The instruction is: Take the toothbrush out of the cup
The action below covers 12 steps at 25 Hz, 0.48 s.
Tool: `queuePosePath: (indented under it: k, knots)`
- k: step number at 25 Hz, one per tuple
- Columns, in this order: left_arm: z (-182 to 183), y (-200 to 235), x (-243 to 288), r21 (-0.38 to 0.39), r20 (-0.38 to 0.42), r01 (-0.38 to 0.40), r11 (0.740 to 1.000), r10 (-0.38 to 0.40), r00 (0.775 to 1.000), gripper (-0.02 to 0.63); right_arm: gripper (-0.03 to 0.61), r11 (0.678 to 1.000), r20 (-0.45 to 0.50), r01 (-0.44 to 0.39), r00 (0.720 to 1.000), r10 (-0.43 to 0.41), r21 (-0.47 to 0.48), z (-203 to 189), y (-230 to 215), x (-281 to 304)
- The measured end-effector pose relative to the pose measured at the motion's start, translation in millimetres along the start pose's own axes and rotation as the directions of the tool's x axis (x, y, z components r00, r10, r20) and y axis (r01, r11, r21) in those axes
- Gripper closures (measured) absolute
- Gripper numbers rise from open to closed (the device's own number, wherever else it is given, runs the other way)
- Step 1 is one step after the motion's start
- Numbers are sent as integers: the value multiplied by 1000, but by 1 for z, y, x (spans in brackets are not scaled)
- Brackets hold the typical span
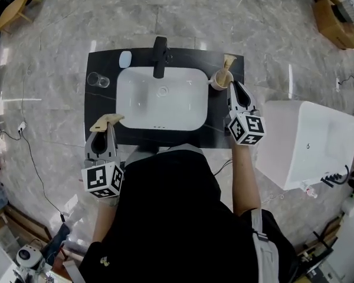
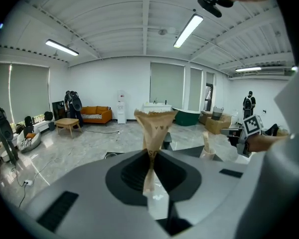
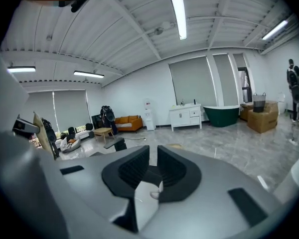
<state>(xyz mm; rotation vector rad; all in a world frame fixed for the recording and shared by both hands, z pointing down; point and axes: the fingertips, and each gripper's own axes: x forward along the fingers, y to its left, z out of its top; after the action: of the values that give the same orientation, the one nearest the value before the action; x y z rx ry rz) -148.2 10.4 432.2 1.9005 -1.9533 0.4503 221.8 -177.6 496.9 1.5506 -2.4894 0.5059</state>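
- My left gripper (image 1: 104,132) has its fingers clamped on a paper-wrapped toothbrush (image 1: 107,121) at the worktop's (image 1: 101,105) front left edge
- My right gripper (image 1: 234,87), fingers closed and empty, sits just beside the cup (image 1: 219,81)
- A second wrapped toothbrush (image 1: 228,62) stands in that cup, right of the basin (image 1: 159,108)

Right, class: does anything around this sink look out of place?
A paper-wrapped toothbrush is clamped in the left tool by the counter edge, away from the cup where a second toothbrush stands. Nothing is spilled.

Dark countertop (image 1: 99,102) with white basin (image 1: 141,105), black faucet (image 1: 160,56), clear glass (image 1: 98,79), small white oval (image 1: 125,59), tan cup (image 1: 220,79).
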Motion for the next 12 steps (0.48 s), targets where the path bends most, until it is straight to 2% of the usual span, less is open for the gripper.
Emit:
queuePosePath:
  k: [2, 4, 9, 12]
  knots:
    - [-4, -1, -5, -3, -13, -26, 1000, 26, 1000, 569, 519, 1000, -28, 0, 1000, 0, 9, -10, -12, 9]
    - [-8, 0, -10, -8, -27, -54, 998, 54, 998, 569, 450, 1000, -68, -8, 998, 9, 15, -22, -22, 20]
    - [-19, 0, -21, -20, -60, -110, 994, 109, 992, 569, 441, 1000, -146, -1, 989, -3, -24, -44, -38, 44]
    - [-26, -2, -26, -30, -79, -128, 991, 125, 989, 569, 408, 999, -216, -1, 976, -9, -46, -59, -44, 60]
